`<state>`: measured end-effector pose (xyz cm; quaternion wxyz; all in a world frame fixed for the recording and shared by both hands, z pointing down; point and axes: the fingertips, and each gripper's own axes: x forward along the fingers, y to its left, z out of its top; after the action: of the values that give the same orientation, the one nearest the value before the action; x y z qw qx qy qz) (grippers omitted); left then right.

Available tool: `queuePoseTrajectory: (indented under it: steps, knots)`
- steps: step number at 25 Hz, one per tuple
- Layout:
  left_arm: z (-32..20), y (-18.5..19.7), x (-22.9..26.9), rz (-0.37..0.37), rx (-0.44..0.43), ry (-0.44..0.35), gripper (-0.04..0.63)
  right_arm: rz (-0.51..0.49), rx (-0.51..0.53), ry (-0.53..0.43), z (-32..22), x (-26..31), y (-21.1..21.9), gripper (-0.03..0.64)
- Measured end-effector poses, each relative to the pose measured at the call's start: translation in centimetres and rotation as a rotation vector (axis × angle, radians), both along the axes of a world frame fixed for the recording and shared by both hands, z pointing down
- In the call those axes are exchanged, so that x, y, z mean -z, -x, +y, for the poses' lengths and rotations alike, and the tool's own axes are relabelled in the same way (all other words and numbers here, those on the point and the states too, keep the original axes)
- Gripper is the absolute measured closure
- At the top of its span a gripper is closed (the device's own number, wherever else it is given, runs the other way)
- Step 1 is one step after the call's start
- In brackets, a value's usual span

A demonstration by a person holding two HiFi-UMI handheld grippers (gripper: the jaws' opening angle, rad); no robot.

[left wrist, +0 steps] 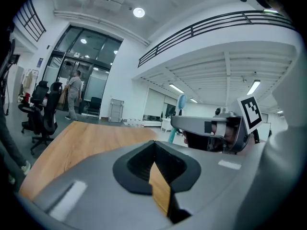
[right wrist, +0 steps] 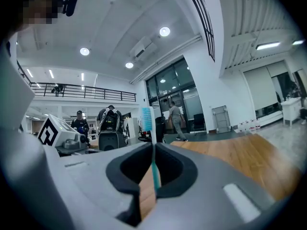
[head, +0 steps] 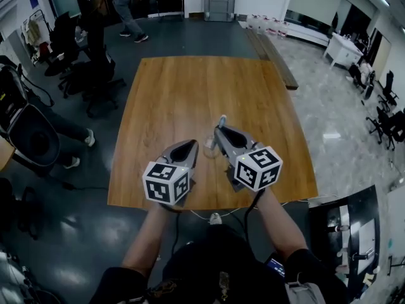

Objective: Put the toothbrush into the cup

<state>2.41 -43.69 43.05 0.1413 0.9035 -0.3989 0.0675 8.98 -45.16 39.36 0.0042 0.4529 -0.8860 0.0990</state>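
Observation:
My right gripper [head: 219,132] is shut on a toothbrush [head: 222,120] with a teal handle. Its bristled head sticks up past the jaw tips over the front part of the wooden table [head: 190,87]. In the right gripper view the toothbrush [right wrist: 147,120] stands upright in the slit of the jaws. My left gripper [head: 188,145] is just to the left of it, shut with nothing in it. The left gripper view shows the toothbrush [left wrist: 180,103] and the right gripper [left wrist: 178,122] close by. A small clear thing [head: 208,146], perhaps the cup, sits between the grippers; I cannot tell for sure.
Black office chairs [head: 95,75] and a dark bag [head: 31,138] stand left of the table. A person [head: 123,5] walks at the far end of the room. A long bench [head: 272,56] runs along the table's right. A cable [head: 209,217] hangs by the near edge.

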Motion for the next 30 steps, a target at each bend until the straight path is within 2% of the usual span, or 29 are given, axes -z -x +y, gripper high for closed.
queuePoseTrajectory:
  steps: [7,11,17,21,30]
  knots:
    - [-4.6,-3.4,-3.0,-0.048,0.076,0.051,0.588,-0.014,0.049,0.061,-6.4,-3.6,-4.0,0.592]
    - [-6.6,-3.3,-4.1,-0.085,0.105,0.077,0.588,-0.059,0.072,0.120,-9.7,-5.9,-4.1,0.592]
    - [-8.3,-2.8,-5.6,-0.118,0.114,0.109,0.588,-0.061,0.063,0.195,-12.9,-10.6,-3.7,0.592]
    - [-8.9,-2.3,-6.4,-0.125,0.101,0.129,0.588,-0.037,0.053,0.243,-14.0,-13.6,-3.0,0.592]
    - [-9.8,-1.5,-7.4,-0.113,0.059,0.156,0.588,0.082,0.041,0.317,-14.6,-17.0,-1.0,0.592]
